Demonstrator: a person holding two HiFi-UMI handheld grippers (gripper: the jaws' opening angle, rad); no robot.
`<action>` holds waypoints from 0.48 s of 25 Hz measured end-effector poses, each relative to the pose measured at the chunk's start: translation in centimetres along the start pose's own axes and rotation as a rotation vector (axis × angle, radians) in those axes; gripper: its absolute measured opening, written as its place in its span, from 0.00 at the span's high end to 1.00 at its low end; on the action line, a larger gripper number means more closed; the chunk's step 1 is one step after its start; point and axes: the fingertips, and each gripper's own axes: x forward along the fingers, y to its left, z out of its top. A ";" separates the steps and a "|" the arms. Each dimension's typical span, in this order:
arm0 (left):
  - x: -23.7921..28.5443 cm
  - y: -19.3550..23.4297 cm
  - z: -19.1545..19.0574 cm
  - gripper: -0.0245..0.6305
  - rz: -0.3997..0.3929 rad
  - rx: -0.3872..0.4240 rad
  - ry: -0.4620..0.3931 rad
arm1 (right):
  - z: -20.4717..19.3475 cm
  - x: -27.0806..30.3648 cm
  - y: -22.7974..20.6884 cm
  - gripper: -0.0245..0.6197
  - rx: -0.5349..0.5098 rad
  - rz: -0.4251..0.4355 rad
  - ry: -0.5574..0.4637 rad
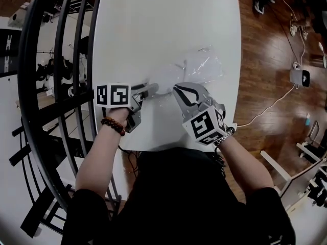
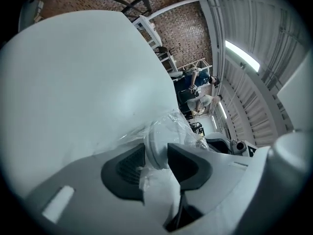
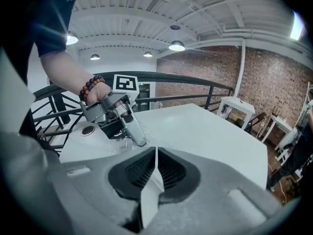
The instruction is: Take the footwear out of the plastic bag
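Nearest us, the left gripper pinches the white footwear through the clear bag. The right gripper is pressed together on a fold of bag film. Both sit at the near edge of a white table, with the rest of the bag lying just beyond them. Past the table we see wood floor and a black railing. Only the gripper views show the brick wall and ceiling. From the head view the footwear is hard to pick out.
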 end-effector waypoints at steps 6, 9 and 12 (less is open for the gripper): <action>-0.5 0.5 0.4 0.78 0.016 0.022 -0.024 | -0.7 -0.4 -0.4 0.80 0.027 0.013 0.000; -0.6 0.5 0.8 0.79 -0.001 0.020 -0.039 | -1.3 -0.7 -2.6 0.79 0.074 -0.022 -0.003; -0.8 0.6 0.7 0.80 -0.010 0.019 -0.045 | -3.1 -0.8 -5.5 0.79 0.138 -0.078 0.035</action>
